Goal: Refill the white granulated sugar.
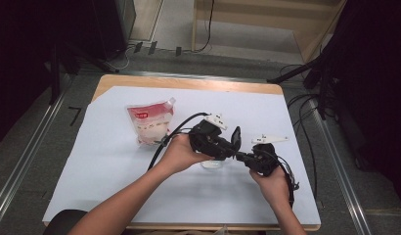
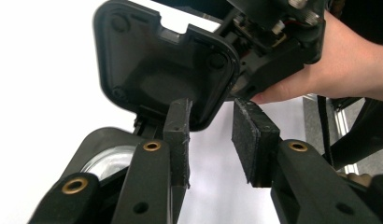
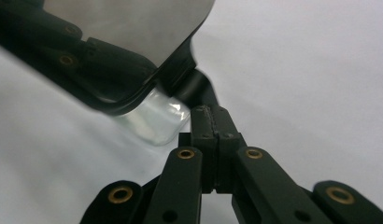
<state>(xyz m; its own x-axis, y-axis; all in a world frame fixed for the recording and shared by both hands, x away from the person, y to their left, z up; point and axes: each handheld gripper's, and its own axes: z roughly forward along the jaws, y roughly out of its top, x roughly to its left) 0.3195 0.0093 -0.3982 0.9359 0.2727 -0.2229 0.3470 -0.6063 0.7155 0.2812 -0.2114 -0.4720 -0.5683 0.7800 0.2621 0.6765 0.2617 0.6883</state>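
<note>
As two handheld grippers meet at the middle of the white sheet (image 1: pixel 115 166), the job turns on a black hinged lid (image 1: pixel 235 137) standing raised on edge, its long side running roughly 12 to 6 o'clock in the high view. From the left gripper (image 1: pixel 230 147) the lid lies at 3 o'clock, right at its tips. From the right gripper (image 1: pixel 241 155) it lies at about 11 o'clock, equally close.

Seen from the left gripper view, the lid's dark underside (image 2: pixel 157 70) faces the camera. Its lower corner dips into the gap of the half-open jaws, with one pad (image 2: pixel 178 135) overlapping the rim and the other pad (image 2: pixel 252 140) standing clear of it. No squeeze on the lid is evident. The left forearm reaches in from 7 o'clock, gripper level and pointing to 3.

From the right gripper view, that tool's jaws are pressed together, tip (image 3: pixel 210 112) up against the lid's hinge end (image 3: pixel 199 88). Whether it nips anything there cannot be told. A clear container (image 3: pixel 157 121) sits beneath the lid, and a red-and-white pouch (image 1: pixel 149 122) lies well apart at 10 o'clock.
</note>
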